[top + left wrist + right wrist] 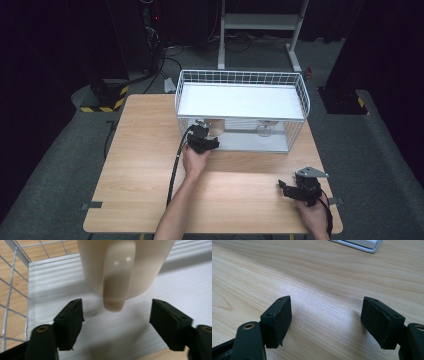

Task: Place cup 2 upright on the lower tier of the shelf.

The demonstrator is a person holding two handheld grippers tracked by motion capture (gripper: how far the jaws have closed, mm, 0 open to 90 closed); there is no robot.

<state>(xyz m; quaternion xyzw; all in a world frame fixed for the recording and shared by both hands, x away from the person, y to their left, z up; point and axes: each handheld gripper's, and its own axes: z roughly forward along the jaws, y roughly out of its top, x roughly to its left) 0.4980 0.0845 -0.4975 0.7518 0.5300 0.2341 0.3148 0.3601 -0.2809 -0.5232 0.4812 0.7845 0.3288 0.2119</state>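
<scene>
No brand, label or lettering can be read anywhere. The left gripper (202, 141) sits at the front of the wire rack (300, 85), jaws spread wide, with the cream mug (125, 267) just ahead of them on the rack's white lower shelf (180, 287), handle pointing back between the jaws, untouched. The right gripper (292, 190) rests at five o'clock on the table, jaws apart over bare wood. The light wooden table (140, 150) stands on grey carpet; at twelve o'clock are a dark backdrop, cables and a white stand (260, 22).
</scene>
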